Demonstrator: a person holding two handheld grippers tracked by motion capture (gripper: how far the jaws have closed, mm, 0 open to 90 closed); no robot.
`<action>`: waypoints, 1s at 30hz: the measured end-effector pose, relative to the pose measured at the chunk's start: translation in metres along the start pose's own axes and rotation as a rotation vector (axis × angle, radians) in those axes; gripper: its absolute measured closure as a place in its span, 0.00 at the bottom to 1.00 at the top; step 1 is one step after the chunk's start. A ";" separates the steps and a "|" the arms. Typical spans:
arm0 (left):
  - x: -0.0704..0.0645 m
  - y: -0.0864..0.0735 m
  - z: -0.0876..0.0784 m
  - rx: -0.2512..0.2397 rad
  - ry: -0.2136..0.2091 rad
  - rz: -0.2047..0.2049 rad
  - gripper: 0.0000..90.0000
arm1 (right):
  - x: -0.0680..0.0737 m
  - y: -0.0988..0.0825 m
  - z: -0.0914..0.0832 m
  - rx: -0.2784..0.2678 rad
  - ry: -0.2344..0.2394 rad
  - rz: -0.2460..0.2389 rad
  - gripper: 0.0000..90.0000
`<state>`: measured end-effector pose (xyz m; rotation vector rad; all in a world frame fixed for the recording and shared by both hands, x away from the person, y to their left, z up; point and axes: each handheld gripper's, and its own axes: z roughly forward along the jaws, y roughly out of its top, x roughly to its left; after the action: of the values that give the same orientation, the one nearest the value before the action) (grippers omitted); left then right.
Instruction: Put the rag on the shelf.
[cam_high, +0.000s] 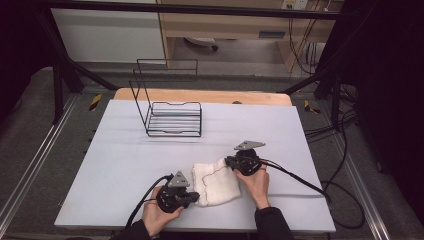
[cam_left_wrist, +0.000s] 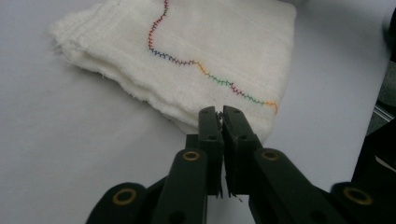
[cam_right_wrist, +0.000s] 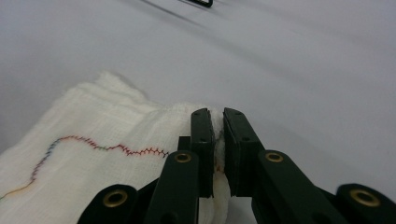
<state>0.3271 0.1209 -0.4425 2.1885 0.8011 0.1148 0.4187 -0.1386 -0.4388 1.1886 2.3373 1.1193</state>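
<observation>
A folded white cloth (cam_high: 216, 181) with a wavy multicoloured stitch line lies on the white table sheet (cam_high: 120, 160), near the front edge. My left gripper (cam_high: 196, 198) sits at the cloth's near left corner. In the left gripper view its jaws (cam_left_wrist: 219, 112) are pinched together on the edge of the cloth (cam_left_wrist: 196, 42), with threads caught between them. My right gripper (cam_high: 229, 162) is at the cloth's far right corner. In the right gripper view its jaws (cam_right_wrist: 215, 114) are shut on a fold of the cloth (cam_right_wrist: 93, 135), and white fabric shows between the pads.
A black wire rack (cam_high: 174, 119) stands upright at the back of the table, left of centre; a bit of it shows at the top of the right gripper view (cam_right_wrist: 201, 2). Cables (cam_high: 300, 182) trail from the right gripper over the table's right edge. A hand holds each gripper.
</observation>
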 end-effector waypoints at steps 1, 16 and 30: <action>0.002 0.001 -0.002 -0.010 0.010 0.000 0.88 | 0.000 0.002 0.003 0.002 -0.008 -0.002 0.92; 0.065 0.058 0.036 0.046 0.109 0.013 0.46 | 0.001 -0.016 -0.047 -0.070 0.004 0.037 0.56; 0.071 0.057 0.044 0.078 -0.030 -0.006 0.78 | 0.018 -0.067 -0.057 0.035 0.022 0.115 0.63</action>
<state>0.4273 0.1055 -0.4446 2.2557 0.8079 0.0487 0.3390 -0.1780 -0.4495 1.3455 2.3403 1.1385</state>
